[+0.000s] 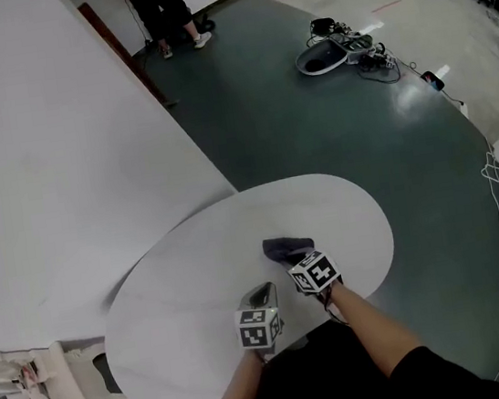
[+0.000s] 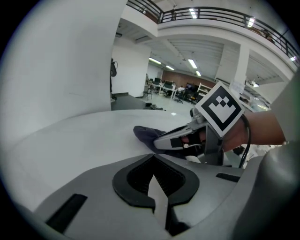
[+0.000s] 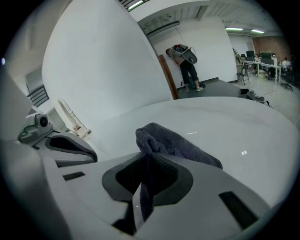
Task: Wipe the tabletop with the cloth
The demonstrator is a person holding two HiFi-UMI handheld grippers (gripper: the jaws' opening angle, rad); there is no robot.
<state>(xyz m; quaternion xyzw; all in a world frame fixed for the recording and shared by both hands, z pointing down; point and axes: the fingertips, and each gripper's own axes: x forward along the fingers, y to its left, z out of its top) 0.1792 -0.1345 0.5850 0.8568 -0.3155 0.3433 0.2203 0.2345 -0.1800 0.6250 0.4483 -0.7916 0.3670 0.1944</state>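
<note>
the right gripper is pinched on a dark grey cloth, which is bunched up on the white oval table, a little right of its middle. in the right gripper view a fold of the cloth runs down between the pressed-together jaws of the right gripper. the left gripper is just beside it over the table, its jaws pressed together on nothing. far off on the dark floor, a round basin-like thing lies among cables; its contents cannot be told.
</note>
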